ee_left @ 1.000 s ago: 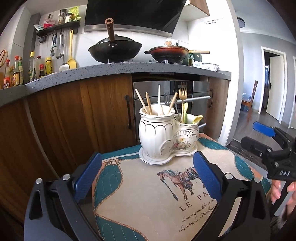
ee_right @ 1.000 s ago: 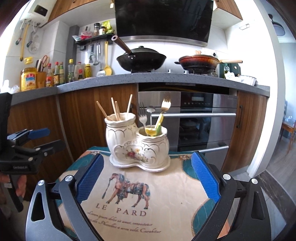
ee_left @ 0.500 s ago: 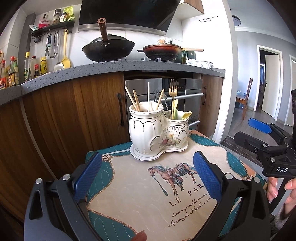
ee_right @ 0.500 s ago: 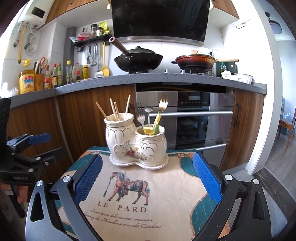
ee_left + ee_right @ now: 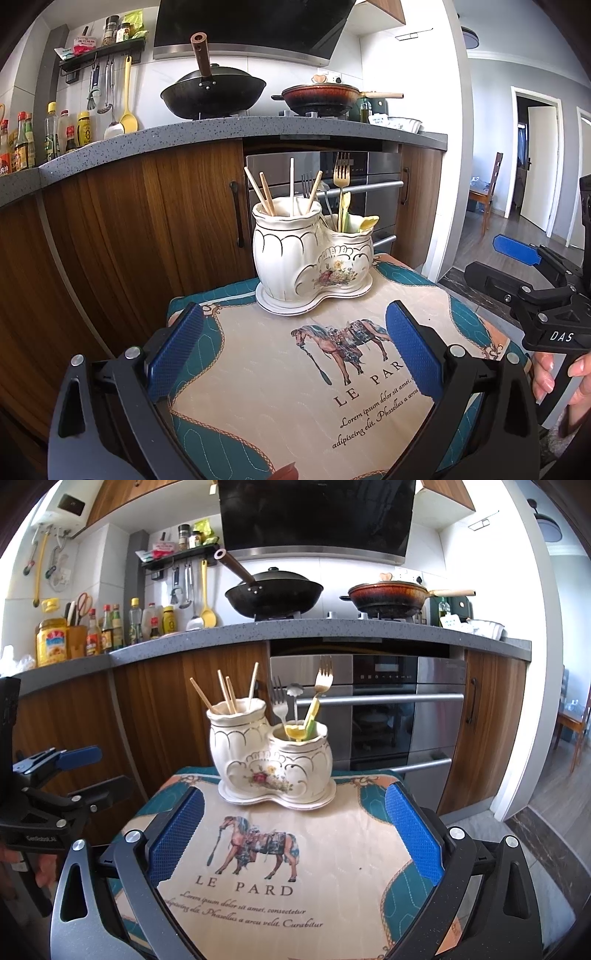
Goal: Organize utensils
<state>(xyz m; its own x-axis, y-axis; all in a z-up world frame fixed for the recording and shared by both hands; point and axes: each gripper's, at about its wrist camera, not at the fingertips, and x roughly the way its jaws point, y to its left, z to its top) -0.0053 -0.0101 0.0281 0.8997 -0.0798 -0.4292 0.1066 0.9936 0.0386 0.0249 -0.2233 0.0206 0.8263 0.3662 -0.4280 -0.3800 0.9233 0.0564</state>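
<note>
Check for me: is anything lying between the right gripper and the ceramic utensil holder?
Nothing. In the right wrist view, only the bare horse-print cloth lies between the open right gripper and the ceramic utensil holder.

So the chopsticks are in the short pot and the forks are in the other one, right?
Not quite. The chopsticks stand in the tall pot; the forks are in the short pot joined beside it. The right wrist view shows it.

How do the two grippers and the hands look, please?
Both the left gripper and the right gripper have dark grey frames with silver screws and blue textured pads. White letters "DAS" mark one body. The hand is bare. No cables show.
</note>
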